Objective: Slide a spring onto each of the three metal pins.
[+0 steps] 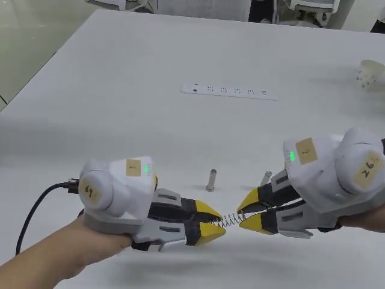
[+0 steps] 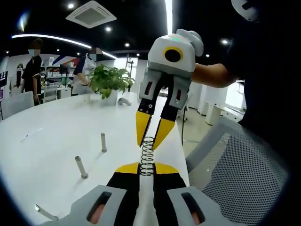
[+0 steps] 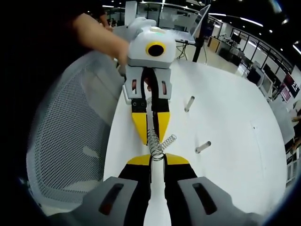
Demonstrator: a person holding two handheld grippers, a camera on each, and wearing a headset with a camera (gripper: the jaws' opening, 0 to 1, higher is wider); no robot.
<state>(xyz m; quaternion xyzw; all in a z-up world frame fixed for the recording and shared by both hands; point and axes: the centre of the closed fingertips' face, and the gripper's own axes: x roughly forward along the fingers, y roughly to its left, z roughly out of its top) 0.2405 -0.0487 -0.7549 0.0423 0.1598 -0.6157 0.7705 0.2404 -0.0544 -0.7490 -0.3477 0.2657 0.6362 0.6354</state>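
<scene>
A small steel spring (image 1: 231, 220) stretches between my two grippers just above the white table. The left gripper (image 1: 219, 227) is shut on its near end (image 2: 146, 162). The right gripper (image 1: 243, 215) is shut on the other end (image 3: 156, 146). Each gripper faces the other, tips almost touching. Two metal pins stand upright beyond the grippers, one (image 1: 211, 179) in the open, the other (image 1: 266, 177) partly behind the right gripper. The left gripper view has them (image 2: 103, 142) (image 2: 81, 167) to the left, and a third pin (image 2: 44, 213) at the lower left edge. A second short coil (image 3: 169, 139) sits beside the held spring.
A white power strip (image 1: 230, 91) lies across the middle of the table (image 1: 120, 108). A small white object (image 1: 371, 74) sits at the far right edge. A black cable (image 1: 36, 208) trails from the left gripper. A mesh chair (image 2: 235, 174) stands by the table's edge.
</scene>
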